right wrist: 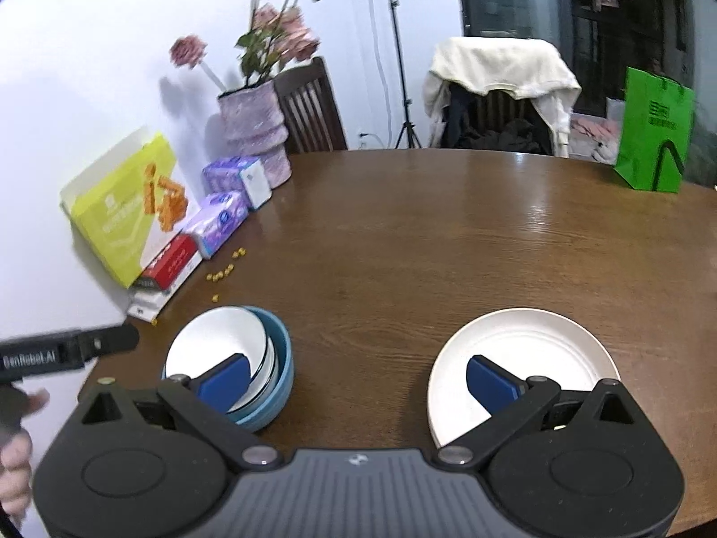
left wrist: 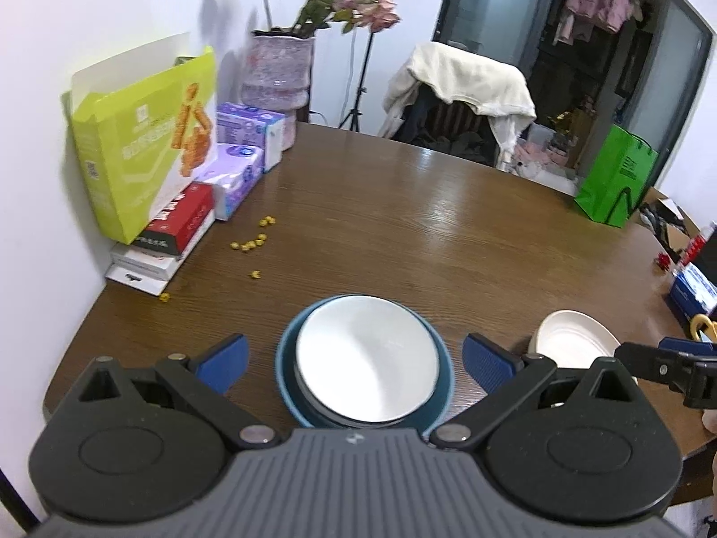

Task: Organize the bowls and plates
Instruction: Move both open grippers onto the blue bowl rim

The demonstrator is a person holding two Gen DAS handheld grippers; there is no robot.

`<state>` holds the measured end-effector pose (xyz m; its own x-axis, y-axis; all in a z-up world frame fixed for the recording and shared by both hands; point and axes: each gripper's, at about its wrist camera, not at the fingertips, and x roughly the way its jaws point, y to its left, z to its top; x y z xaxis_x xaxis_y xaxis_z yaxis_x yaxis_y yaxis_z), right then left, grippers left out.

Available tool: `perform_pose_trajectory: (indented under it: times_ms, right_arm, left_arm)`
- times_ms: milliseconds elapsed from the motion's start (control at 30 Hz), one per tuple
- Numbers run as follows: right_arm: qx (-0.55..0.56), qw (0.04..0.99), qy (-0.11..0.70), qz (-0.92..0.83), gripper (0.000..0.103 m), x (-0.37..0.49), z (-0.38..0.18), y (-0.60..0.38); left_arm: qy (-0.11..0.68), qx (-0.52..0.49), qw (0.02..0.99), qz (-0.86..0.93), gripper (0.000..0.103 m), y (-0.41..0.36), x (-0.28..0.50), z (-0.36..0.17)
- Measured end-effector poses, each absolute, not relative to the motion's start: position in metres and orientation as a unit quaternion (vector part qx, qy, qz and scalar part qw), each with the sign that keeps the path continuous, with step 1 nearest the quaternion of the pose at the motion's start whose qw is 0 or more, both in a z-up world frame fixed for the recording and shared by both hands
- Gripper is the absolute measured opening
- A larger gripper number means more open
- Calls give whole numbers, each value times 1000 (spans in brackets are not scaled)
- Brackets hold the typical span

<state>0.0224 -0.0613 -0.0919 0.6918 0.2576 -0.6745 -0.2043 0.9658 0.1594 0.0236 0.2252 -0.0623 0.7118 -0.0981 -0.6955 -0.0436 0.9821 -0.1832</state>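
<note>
Bowls nested, plate apart

White bowl (left wrist: 365,358) sits in blue bowl (left wrist: 287,385); plate (right wrist: 522,372) alone on counter (left wrist: 425,233). Left tool (left wrist: 356,361) and right tool (right wrist: 358,379) gape empty.

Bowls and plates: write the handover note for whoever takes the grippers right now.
Left gripper: open, empty, above the bowl stack.
Right gripper: open, empty, between the stack and the plates.
White bowl sits nested in the blue bowl on the table; that looks done.
Cream plates lie apart to the right; how many is unclear.
Left: probably only final placement.
</note>
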Motion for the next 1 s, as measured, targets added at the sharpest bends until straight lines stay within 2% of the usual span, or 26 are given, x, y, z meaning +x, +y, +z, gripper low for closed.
perform_pose_trajectory:
  times_ms: [433,667,1000]
  right_arm:
    - [49,912,389,120,103,27,-96,-78]
    - [97,889,417,164,103,41,-104,-76]
    - [96,873,441,186,103,52,-116,-46]
  left_arm:
    - [386,-85,919,-13,103,203,30,-64]
    - [394,-91,914,9,103,214,29,-67]
    - [418,-101,902,21,103,239,33,-79]
